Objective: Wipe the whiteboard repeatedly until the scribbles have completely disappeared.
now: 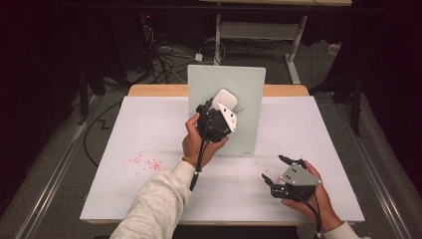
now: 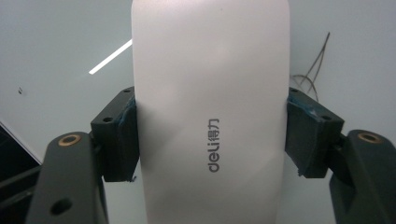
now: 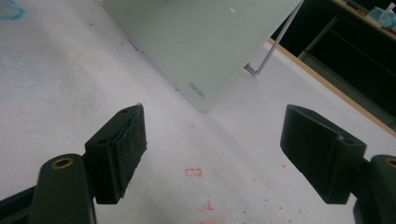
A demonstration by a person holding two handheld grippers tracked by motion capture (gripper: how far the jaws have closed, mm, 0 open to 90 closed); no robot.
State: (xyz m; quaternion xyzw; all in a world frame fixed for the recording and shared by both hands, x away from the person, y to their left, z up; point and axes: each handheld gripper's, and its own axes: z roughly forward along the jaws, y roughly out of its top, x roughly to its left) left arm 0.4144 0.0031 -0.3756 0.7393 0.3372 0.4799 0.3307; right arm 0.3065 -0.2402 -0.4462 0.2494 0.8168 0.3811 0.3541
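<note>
A pale glass board (image 1: 249,104) leans upright at the table's back centre, propped on a thin wire stand (image 3: 273,46). My left gripper (image 1: 221,107) presses a white eraser block (image 1: 225,100) against the board's face. In the left gripper view both jaws clamp the sides of the white eraser (image 2: 210,107), which bears a grey "deli" logo. My right gripper (image 1: 274,168) rests low near the table's front right, held in a hand, jaws wide apart with nothing between them. The right gripper view looks past its open gripper (image 3: 212,158) to the board's lower corner (image 3: 201,95).
The white table sheet (image 1: 149,134) carries scattered red marks (image 1: 144,161) at the left and faint red specks (image 3: 194,172) near my right gripper. A wooden table edge (image 1: 154,90) runs behind the board. Cables and a desk frame lie on the floor beyond.
</note>
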